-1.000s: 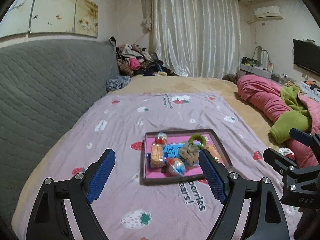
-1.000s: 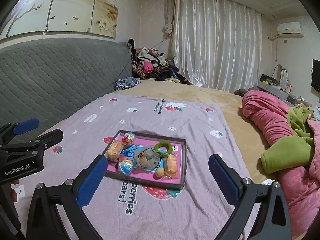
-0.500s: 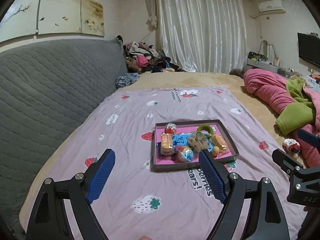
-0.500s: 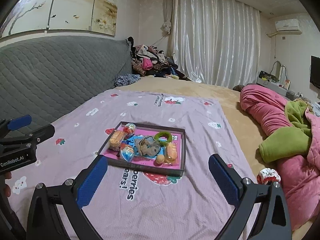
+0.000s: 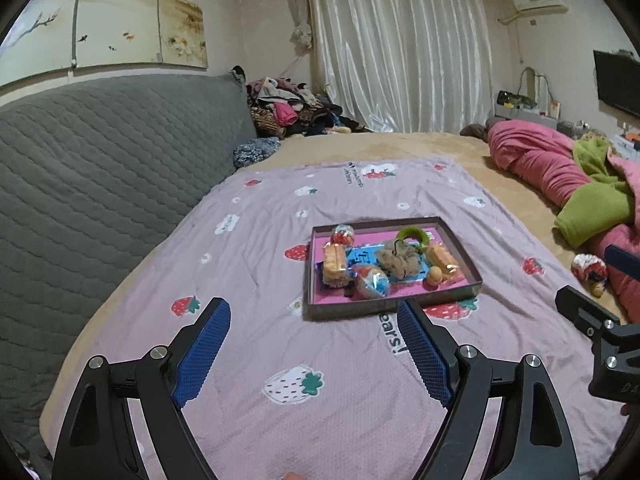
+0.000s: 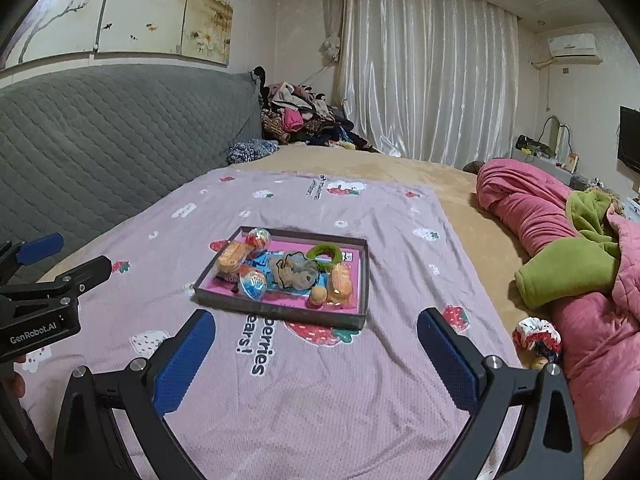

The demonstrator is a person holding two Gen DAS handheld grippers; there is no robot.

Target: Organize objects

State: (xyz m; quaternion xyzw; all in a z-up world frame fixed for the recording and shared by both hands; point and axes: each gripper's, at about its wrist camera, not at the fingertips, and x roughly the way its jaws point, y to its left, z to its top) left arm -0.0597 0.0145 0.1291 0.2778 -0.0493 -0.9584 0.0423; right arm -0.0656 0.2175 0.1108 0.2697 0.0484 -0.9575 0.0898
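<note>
- Left tool (image 5: 314, 312): I see its jaws spread wide, nothing between the blue pads, held above the blanket (image 5: 260, 216) short of the tray (image 5: 390, 308).
- Right tool (image 6: 316, 322): released too, pads apart and empty, the tray just beyond them.
- Tray: shallow, dark rim, pink floor, lying on the strawberry-print blanket on the bed (image 5: 420, 144).
- In the tray: two wrapped cakes (image 5: 335, 264), a green ring (image 5: 414, 235), a tan scrunchie (image 5: 402, 260), two foil-wrapped eggs (image 5: 372, 283), a small orange ball (image 5: 434, 277).
- Outside the tray: a red-and-white scrunchie (image 6: 537, 336) at the blanket's edge, beside the pink quilt (image 6: 532, 204).
</note>
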